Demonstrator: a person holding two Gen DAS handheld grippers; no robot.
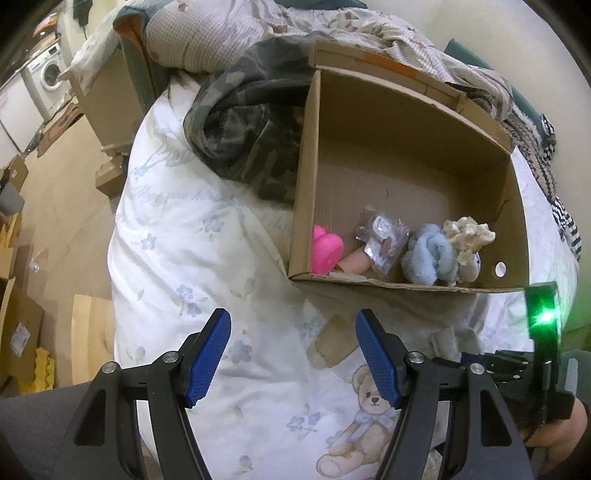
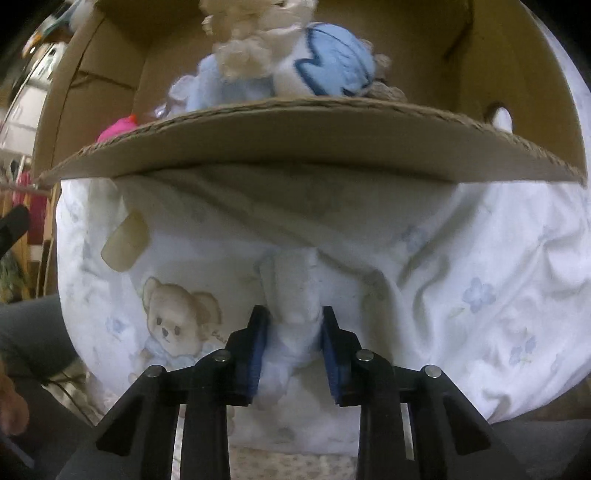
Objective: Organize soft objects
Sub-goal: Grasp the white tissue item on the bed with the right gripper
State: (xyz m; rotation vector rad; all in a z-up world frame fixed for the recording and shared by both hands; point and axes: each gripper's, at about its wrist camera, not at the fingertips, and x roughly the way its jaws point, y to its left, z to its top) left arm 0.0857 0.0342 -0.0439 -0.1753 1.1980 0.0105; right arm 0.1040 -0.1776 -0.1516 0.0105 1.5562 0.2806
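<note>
An open cardboard box (image 1: 406, 129) lies on a white bear-print duvet (image 1: 184, 258). Inside, along its near wall, sit a pink toy (image 1: 325, 249), a clear plastic packet (image 1: 384, 236), a light blue fluffy cloth (image 1: 428, 254) and a cream plush (image 1: 467, 232). My left gripper (image 1: 293, 354) is open and empty above the duvet in front of the box. My right gripper (image 2: 293, 336) is shut on a small pale blue-white soft item (image 2: 295, 295) resting on the duvet just below the box's front wall (image 2: 295, 144). The blue-and-white plush (image 2: 328, 66) shows over that wall.
A camouflage garment (image 1: 251, 122) lies left of the box, and patterned bedding (image 1: 258, 29) is piled behind it. A beige patch (image 2: 125, 240) marks the duvet. Cardboard boxes (image 1: 18, 325) and a washing machine (image 1: 48, 74) stand on the floor at left.
</note>
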